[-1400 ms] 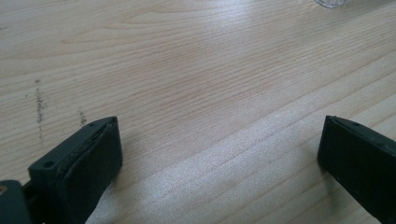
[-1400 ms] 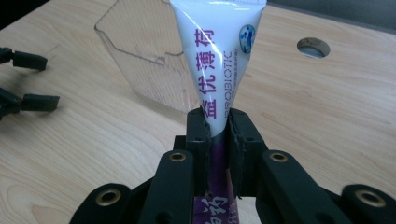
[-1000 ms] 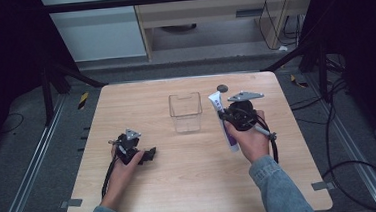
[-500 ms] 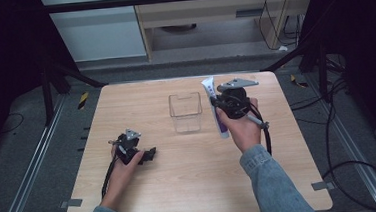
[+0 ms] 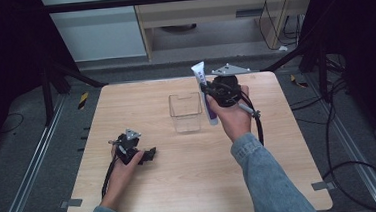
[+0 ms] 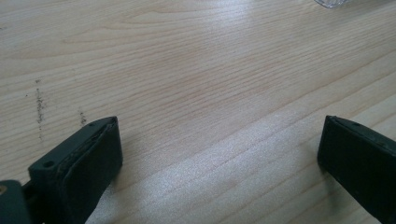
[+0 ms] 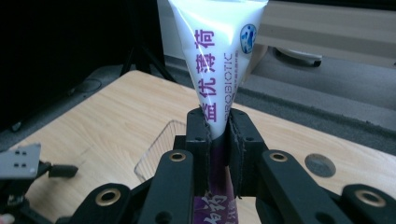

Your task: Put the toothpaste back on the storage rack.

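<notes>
A dim room with dark floor, metal rails and a pale cabinet at twelve o'clock surrounds a light wooden bench [image 5: 181, 186].

From the high view, a clear plastic box [image 5: 185, 111] stands open-topped near the bench's middle, toward twelve o'clock. The right gripper [image 5: 210, 92] is lifted off the wood just at the box's three o'clock, clamped on a white and purple toothpaste tube [image 5: 204, 87] that stands nearly upright, its flat crimped end up and its lower end hanging past the hand beside the box wall. The left gripper [image 5: 149, 153] rests on the bench at about eight o'clock of the box, well apart from it, holding nothing.

In the left gripper view, the two black jaws stand wide apart over bare wood grain, with a sliver of the box's corner at one o'clock.

In the right gripper view, the jaws are pressed together on the tube's [image 7: 217, 60] waist; the box's rim [image 7: 161, 140] shows below at nine o'clock, and a small dark disc [image 7: 320, 164] lies on the bench at three o'clock.

The step in hand looks like carrying the tube to the box. Next, I judge, the right hand must shift toward nine o'clock until the lower end is over the opening, lower it inside, then release.
</notes>
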